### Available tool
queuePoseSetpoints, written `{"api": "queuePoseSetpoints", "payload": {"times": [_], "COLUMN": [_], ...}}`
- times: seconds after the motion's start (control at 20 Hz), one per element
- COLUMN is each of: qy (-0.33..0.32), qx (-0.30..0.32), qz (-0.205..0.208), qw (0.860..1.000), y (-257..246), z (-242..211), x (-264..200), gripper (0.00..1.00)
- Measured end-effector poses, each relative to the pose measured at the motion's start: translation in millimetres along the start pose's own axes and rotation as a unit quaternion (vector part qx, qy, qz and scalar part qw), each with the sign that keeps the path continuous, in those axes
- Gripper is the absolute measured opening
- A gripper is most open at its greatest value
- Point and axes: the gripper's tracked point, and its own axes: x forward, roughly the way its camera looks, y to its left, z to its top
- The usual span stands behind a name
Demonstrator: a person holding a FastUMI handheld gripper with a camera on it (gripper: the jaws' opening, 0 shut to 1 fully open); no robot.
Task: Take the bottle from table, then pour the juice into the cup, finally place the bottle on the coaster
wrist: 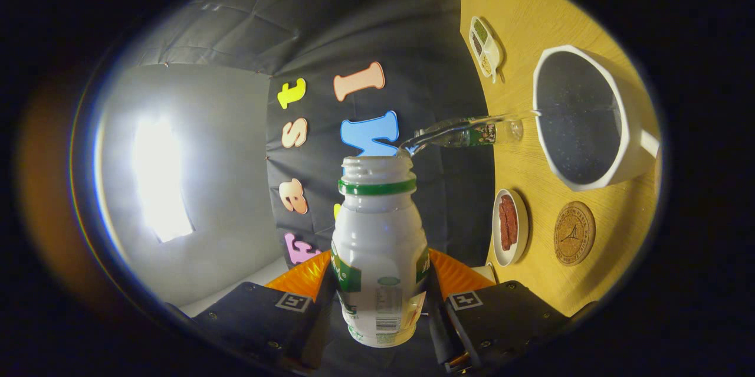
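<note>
I see the claw [380, 300] clamped on the white plastic bottle with the green neck band and green label [378, 247]: both fingers [277, 312] press its lower body from either side, jaws closed down to the bottle's width. The bottle sits right between the fingers, base nearest the camera, open uncapped mouth pointing away from it.

The view is rolled sideways, so the yellow wood-grain counter [548, 17] stands beside the bottle instead of under it; the bottle is tipped over.

A thin clear stream of liquid [466, 129] leaves the bottle's mouth and arcs across to the white octagonal cup with the dark inside [625, 105], meeting it at the near rim. The cup stands on the counter, well beyond the fingers.

A round cork coaster with a dark printed emblem [574, 233] lies on the counter just beside the cup, bare. Next to the coaster is a small white oval dish of reddish-brown strips [509, 227]. Farther along the counter I see a white divided dish with green and pale fillings [485, 46].
</note>
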Motion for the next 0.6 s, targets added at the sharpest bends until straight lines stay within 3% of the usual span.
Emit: {"api": "queuePoseSetpoints", "payload": {"times": [0.6], "qy": [0.001], "qx": [0.018], "qz": [0.014], "qw": [1.0], "y": [5.2], "z": [-5.3], "x": [2.7], "gripper": [0.69]}}
